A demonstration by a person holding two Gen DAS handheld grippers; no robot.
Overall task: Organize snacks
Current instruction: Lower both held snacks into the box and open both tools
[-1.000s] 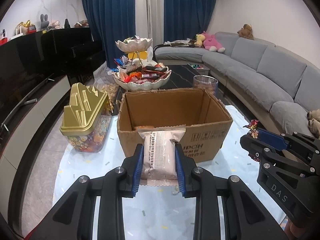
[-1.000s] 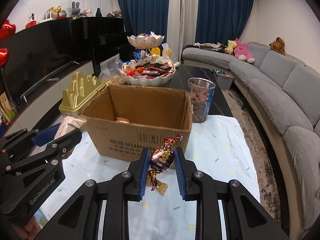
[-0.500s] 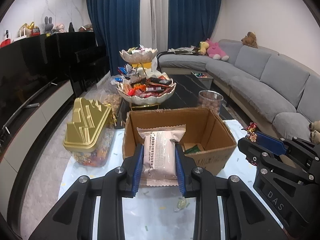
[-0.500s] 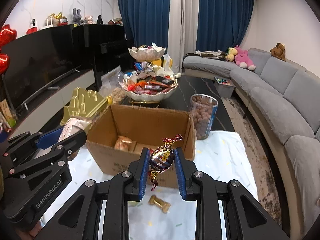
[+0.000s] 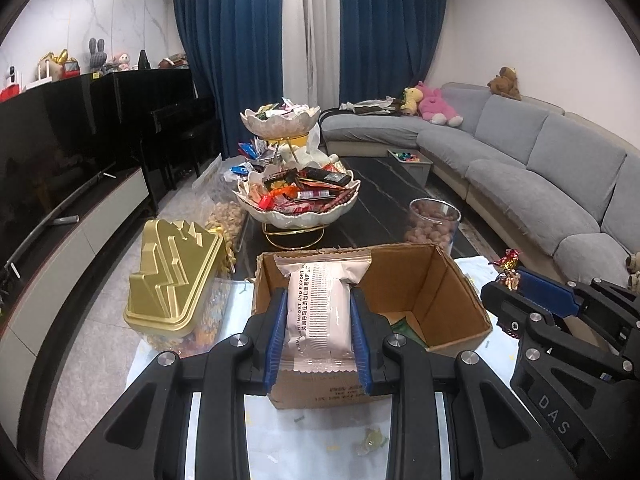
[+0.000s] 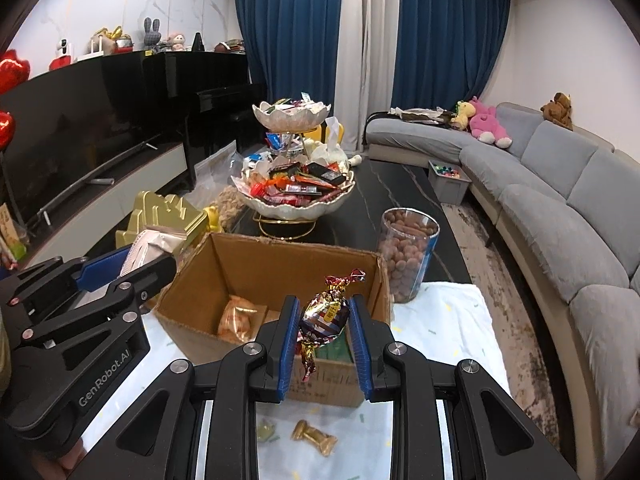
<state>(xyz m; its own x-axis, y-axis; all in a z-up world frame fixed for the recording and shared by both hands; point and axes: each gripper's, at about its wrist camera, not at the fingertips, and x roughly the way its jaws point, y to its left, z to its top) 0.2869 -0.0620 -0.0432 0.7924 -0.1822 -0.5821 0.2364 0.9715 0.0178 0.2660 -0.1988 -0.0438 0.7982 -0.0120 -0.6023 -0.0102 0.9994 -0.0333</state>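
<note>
My left gripper [image 5: 319,312] is shut on a pale pink snack packet [image 5: 318,308], held over the near left part of an open cardboard box [image 5: 444,280]. My right gripper [image 6: 324,320] is shut on a shiny foil-wrapped candy [image 6: 325,314] with twisted ends, over the near right part of the same box [image 6: 280,260]. The box holds an orange snack bag [image 6: 240,318] and a green packet [image 6: 334,350]. In the left wrist view the right gripper [image 5: 510,280] shows at the right edge. In the right wrist view the left gripper [image 6: 132,264] shows at the left.
A gold-lidded candy jar [image 5: 174,280] stands left of the box. Behind it are a two-tier bowl stand [image 5: 298,196] heaped with snacks and a clear jar of nuts [image 6: 408,252]. Loose wrapped candies [image 6: 314,436] lie on the white cloth [image 6: 444,320]. A grey sofa [image 5: 540,168] runs along the right.
Both grippers have risen and moved forward over the box, each still holding its snack. The inside of the box has come into view.
</note>
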